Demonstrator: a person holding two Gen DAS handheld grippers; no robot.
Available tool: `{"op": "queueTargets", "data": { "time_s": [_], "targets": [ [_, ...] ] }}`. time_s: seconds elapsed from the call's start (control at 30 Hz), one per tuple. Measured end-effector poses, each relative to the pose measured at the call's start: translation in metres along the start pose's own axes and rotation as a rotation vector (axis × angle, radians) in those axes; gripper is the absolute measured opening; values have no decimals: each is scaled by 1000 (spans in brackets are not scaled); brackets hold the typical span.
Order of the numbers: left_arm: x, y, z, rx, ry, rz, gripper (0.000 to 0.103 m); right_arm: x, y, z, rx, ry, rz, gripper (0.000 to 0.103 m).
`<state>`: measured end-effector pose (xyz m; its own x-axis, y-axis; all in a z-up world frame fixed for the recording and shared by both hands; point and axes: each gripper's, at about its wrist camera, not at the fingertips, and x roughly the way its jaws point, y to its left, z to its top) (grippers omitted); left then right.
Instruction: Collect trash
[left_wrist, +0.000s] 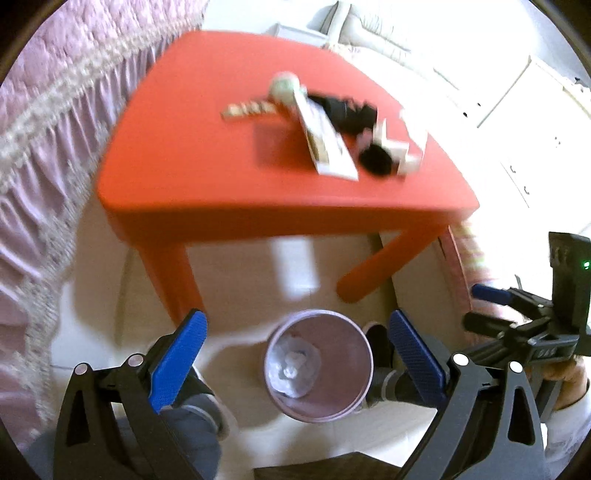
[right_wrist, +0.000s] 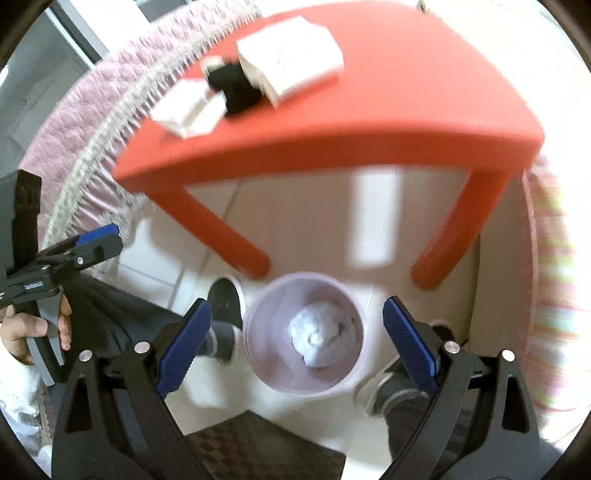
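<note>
At the bottom of both wrist views, the left gripper (left_wrist: 295, 356) and the right gripper (right_wrist: 297, 341) have their jaws wide, and nothing is between them. Just beyond, low in the middle of each frame, a pale pink trash bin (right_wrist: 255, 354) stands on the floor between the person's feet, and a crumpled white paper wad (right_wrist: 317, 339) already lies inside it.

Farther away, in the upper half of the frames, the red counter (left_wrist: 192, 147) carries the trash that is left: a flat white carton (left_wrist: 327, 142), a black crumpled piece (left_wrist: 345, 112), a small pale green ball (left_wrist: 284, 86) and a bigger white box (right_wrist: 291, 66) (all are blurred, so finer names are not sure).

The risk, I think, is that these pieces lie touching each other. A grip on the carton may push its neighbours off the counter edge. Also a flat carton can slip from jaws that close on its broad face.
</note>
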<state>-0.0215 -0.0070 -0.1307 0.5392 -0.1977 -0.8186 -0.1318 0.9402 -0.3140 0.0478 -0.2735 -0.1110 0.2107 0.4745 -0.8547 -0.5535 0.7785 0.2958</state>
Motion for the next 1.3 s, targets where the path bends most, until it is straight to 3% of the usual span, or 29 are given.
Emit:
{"op": "queueTargets", "data": {
  "time_s": [0.23,0.57,0.9,1.3],
  "targets": [
    [-28,-5,46,35,-28,15,95,-38,14,51,-84,-72,-20,93],
    [-39,2,108,157,-25,60,95,-44,14,113,-186,-63,-47,94],
    [-6,20,145,369,71,63,95,-8,24,155,-311,30,-36,94],
    [44,24,164,573,163,65,95,34,20,171,-399,125,-25,94]
  ]
}}
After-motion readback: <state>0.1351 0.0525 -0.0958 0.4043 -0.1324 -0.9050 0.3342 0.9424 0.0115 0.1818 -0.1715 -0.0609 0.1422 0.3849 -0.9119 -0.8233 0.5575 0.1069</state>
